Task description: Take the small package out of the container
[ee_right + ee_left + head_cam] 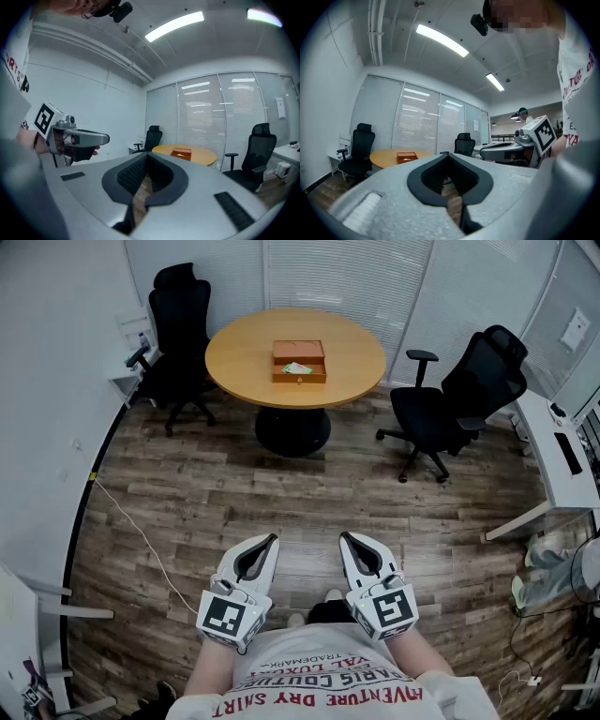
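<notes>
A small wooden box point(299, 362) stands on the round wooden table point(244, 352) far ahead, its drawer pulled open. A small white and green package point(296, 368) lies in the drawer. My left gripper point(273, 539) and right gripper point(344, 536) hang side by side close to my body, over the wooden floor and far from the table. Both are shut with nothing between their jaws. The box point(406, 156) is small and distant in the left gripper view, as is the box point(181, 153) in the right gripper view.
Black office chairs stand left of the table point(178, 324) and to its right point(464, 399). A white desk point(562, 465) runs along the right wall. A thin cable point(131, 521) crosses the floor at the left.
</notes>
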`<state>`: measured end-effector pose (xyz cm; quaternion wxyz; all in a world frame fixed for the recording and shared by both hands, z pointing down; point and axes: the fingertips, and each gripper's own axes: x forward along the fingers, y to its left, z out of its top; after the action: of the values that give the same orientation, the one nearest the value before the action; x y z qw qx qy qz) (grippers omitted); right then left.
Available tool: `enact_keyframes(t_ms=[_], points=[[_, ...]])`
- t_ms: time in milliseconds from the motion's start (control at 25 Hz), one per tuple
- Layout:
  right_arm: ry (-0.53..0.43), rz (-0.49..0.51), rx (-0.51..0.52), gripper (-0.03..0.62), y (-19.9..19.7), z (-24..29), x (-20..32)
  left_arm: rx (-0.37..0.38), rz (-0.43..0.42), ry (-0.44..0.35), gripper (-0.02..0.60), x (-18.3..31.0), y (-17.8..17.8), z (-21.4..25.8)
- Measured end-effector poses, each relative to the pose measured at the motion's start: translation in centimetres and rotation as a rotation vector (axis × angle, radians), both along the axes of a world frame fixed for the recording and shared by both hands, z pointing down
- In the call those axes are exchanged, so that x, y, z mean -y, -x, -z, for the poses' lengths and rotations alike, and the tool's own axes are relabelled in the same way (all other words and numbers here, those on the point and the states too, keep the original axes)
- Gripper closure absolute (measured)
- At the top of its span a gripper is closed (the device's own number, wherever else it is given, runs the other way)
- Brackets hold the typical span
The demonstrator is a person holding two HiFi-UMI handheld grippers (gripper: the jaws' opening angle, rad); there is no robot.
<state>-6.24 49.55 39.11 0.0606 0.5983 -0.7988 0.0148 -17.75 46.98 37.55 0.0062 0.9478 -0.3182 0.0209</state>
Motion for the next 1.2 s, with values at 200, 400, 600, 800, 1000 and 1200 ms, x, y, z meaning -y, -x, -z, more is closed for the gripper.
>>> enact_keyframes(t_ms=[200, 400, 600, 800, 1000, 1200], points=[[0.012, -0.013, -0.009, 0.588, 0.2, 0.2, -0.1, -0.01, -0.032, -0.002, 0.569, -0.6, 0.2, 0.5], [0.02, 0.0, -0.042, 0.588, 1.0, 0.0, -0.2, -0.006, -0.01, 0.02, 0.569, -0.5, 1.0, 0.3], [0.042, -0.023, 0.032, 0.588, 1.4, -0.8, 0.1, -0.009, 0.01, 0.043, 0.569, -0.1, 2.2, -0.3], [0.071, -0.028, 0.061, 0.588, 1.5, -1.6, 0.8, 0.006, 0.022, 0.059, 0.571, 0.6, 2.5, -0.9], [0.05, 0.024, 0.1, 0.588, 1.7, -1.9, 3.1, 0.019, 0.036, 0.079, 0.569, 2.7, 2.2, -2.0], [0.044, 0.033, 0.093, 0.588, 0.5, -2.4, 7.8, -0.014, 0.06, 0.078, 0.571, 6.9, 1.4, -2.2]])
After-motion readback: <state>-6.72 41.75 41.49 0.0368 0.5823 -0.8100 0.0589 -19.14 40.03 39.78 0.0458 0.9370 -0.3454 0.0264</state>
